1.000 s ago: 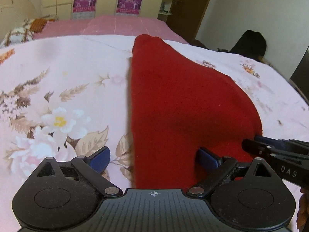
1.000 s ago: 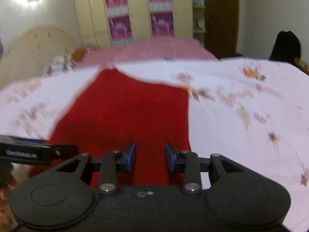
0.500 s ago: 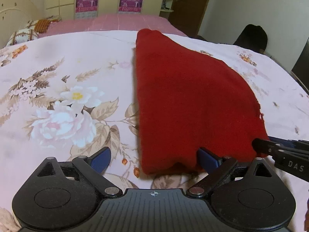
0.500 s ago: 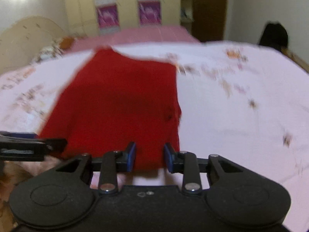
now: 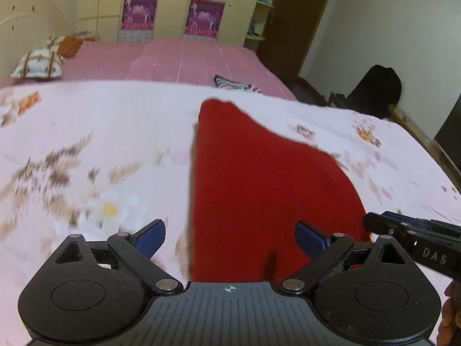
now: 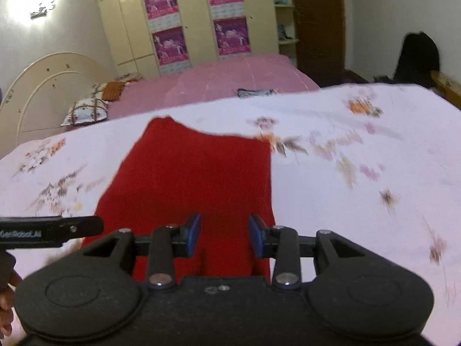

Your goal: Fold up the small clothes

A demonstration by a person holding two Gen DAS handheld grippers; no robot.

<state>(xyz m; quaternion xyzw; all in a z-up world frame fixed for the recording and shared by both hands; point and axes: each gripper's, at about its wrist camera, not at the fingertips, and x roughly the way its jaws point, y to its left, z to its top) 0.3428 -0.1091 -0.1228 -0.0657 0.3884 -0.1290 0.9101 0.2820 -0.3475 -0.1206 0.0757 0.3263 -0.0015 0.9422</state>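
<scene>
Left wrist view: I see my left gripper [image 5: 230, 238] spread wide, holding nothing. Red garment [image 5: 268, 178] lies flat on floral sheet [image 5: 86, 132], frame centre. Right gripper [image 6: 224, 234] jaws just widened, garment's near edge between them, pads not pressing.

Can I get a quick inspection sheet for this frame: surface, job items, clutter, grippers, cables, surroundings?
Surface: bed with floral sheet, blurred by motion.
Job's things: red garment lying flat on the sheet, near edge running under both grippers.
Clutter: striped cloth on the pink bedspread behind; patterned pillow at far left.
Grippers: left gripper jaws wide, nothing pinched; right gripper jaws apart and just opening, garment below them, pads not pressing.
Cables: nothing seen.
Surroundings: cream wardrobe with purple posters, brown door, dark bag at right.
</scene>
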